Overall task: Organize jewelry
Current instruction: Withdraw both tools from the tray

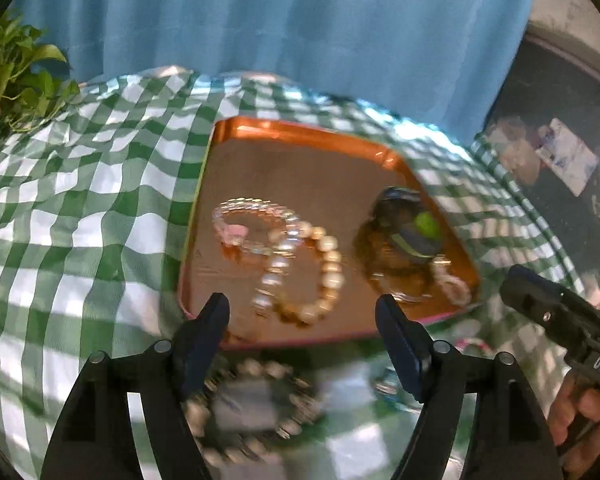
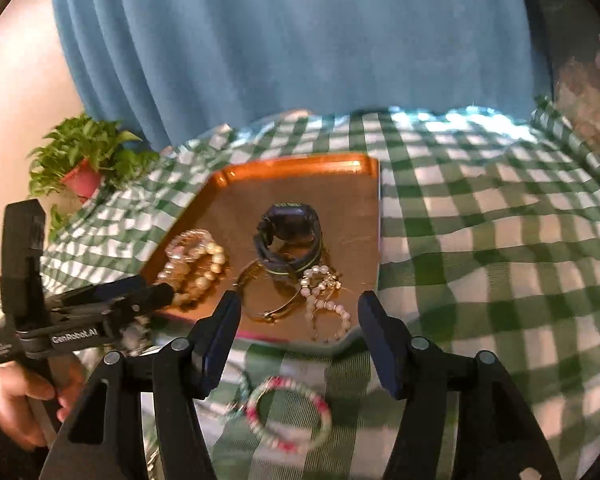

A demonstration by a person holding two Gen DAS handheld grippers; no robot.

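Jewelry sits mostly on the orange tray (image 1: 300, 148) ahead of you, on the green-checked cloth (image 1: 80, 200). In your left wrist view, a clear bead bracelet (image 1: 256, 220) with a pink charm overlaps a cream pearl bracelet (image 1: 328, 268) near the tray's middle, and a dark watch (image 1: 412, 232) with a green spot lies toward the right edge beside a small pale beaded piece (image 1: 454, 284). Your left gripper (image 1: 302, 316) has its jaws spread wide with nothing pinched; below them, off the tray on the cloth, lies a blurred pale beaded bracelet (image 1: 256, 412). Your right-hand tool shows at the right edge, and a potted plant (image 1: 16, 80) stands far left before the blue curtain (image 1: 300, 40). In your right wrist view, the same tray (image 2: 364, 168) holds the watch (image 2: 290, 232) at centre, pearl bracelets (image 2: 196, 264) to its left, a gold bangle (image 2: 268, 300) and a pinkish bead strand (image 2: 328, 300) in front. Your right gripper (image 2: 298, 316) is also spread, holding nothing; a pink-and-green bangle (image 2: 288, 412) lies on the cloth between and below its fingers, clear of the tray. Your left-hand tool crosses the tray's near-left corner, partly hiding the pearls.
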